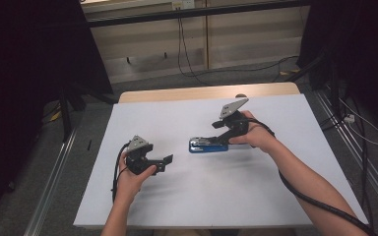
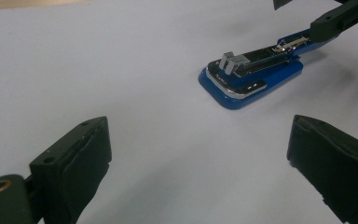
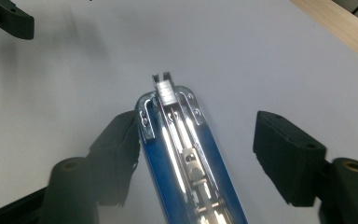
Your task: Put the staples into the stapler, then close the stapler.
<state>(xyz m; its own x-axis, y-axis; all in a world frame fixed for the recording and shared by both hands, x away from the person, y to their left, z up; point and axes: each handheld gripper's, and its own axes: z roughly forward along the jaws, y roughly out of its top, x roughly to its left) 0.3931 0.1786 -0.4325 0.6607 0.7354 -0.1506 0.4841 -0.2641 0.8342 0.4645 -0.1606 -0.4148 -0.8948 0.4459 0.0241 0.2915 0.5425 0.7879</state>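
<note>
A lab: black curtains (image 1: pixel 24 59), aluminium rails (image 1: pixel 54 172), loose floor cables (image 1: pixel 236 69).

Both the left gripper (image 1: pixel 165 162) and right gripper (image 1: pixel 216 140) stand open.

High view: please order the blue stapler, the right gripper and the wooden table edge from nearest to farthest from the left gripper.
1. The blue stapler lies on the white sheet, just to the right of the left gripper.
2. The right gripper is above the stapler's right end, farther right.
3. The wooden table edge runs along the far side, farthest.
</note>
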